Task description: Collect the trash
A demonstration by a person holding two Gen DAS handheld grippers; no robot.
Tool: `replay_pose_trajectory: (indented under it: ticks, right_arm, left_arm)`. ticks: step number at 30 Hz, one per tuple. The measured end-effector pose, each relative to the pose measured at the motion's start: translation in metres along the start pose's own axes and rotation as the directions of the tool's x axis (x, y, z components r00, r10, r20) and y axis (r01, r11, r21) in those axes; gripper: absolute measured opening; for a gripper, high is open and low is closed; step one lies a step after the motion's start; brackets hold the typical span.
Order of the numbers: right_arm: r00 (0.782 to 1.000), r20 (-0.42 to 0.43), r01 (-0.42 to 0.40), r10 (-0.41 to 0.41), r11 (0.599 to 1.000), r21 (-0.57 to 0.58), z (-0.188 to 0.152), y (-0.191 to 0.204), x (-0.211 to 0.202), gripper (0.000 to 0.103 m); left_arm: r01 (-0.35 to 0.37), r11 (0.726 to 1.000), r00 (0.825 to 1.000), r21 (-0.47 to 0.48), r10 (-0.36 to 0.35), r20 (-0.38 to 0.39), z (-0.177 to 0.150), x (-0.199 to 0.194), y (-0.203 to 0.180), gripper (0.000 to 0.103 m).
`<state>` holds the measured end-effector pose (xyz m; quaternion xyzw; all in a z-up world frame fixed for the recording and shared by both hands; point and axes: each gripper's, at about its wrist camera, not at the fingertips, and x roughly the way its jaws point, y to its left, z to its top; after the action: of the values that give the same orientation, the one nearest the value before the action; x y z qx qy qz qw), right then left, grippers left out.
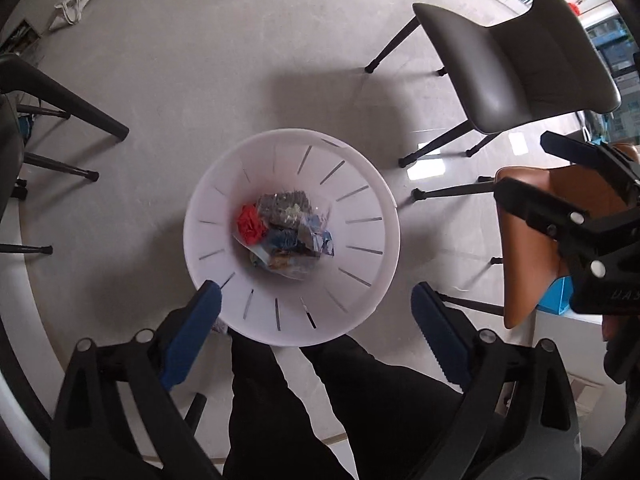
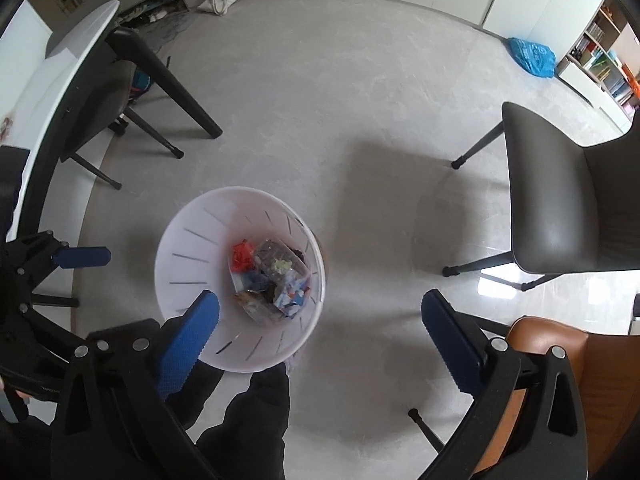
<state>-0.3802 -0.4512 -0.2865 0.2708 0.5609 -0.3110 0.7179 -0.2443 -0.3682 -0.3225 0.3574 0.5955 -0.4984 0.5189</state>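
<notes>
Both claws hang spread wide and empty above a white slotted bin (image 1: 360, 184) standing on a grey floor (image 1: 192, 80). The left gripper (image 1: 316, 334) points almost straight down, its blue pads (image 1: 192, 340) framing the bin's near rim, so the trash (image 1: 286, 232) lies just beyond and between them. The right gripper (image 2: 320, 344) sits off to one side: the bin falls by its left pad (image 2: 188, 344), with bare floor between the pads.

The trash is a crumpled heap at the bin's bottom, with a red scrap (image 1: 250, 224), clear plastic wrap and blue-printed packets.

The left view alone shows the right gripper's black frame before a tan chair (image 1: 520, 280). The right view alone shows a white tabletop (image 2: 60, 68) and a blue bag (image 2: 532, 56) by the shelves. Both show a grey chair (image 1: 520, 60) and the person's dark trouser legs (image 1: 280, 400).
</notes>
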Motion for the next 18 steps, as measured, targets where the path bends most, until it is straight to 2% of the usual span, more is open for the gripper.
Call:
replay_pose_trajectory:
  ticks: [8,12,14,17,18]
  right_arm:
    - [1.0,0.006,0.008,-0.008,1.0,-0.005,0.005,-0.004,0.001,0.1]
    - [0.999,0.037,0.002,-0.001,0.999,-0.034,0.02,0.011,-0.013,0.1]
    - [0.996,0.085,-0.026,0.031,0.997,-0.066,0.034,0.031,-0.033,0.1]
    - [0.984,0.156,-0.07,0.09,0.989,-0.13,0.056,0.065,-0.065,0.1]
    - [0.976,0.185,-0.084,0.116,0.982,-0.171,0.067,0.084,-0.081,0.1]
  left_arm:
    - [0.001,0.998,0.998,-0.069,0.004,0.067,0.005,-0.03,0.007,0.095]
    - [-0.042,0.992,0.983,-0.121,0.063,0.172,0.005,-0.078,0.016,0.095]
    - [-0.088,0.983,0.964,-0.162,0.125,0.237,0.0,-0.11,0.026,0.095]
    - [-0.148,0.95,0.911,-0.275,0.239,0.336,-0.015,-0.17,0.052,0.095]
    - [-0.173,0.928,0.888,-0.328,0.291,0.355,-0.024,-0.194,0.063,0.095]
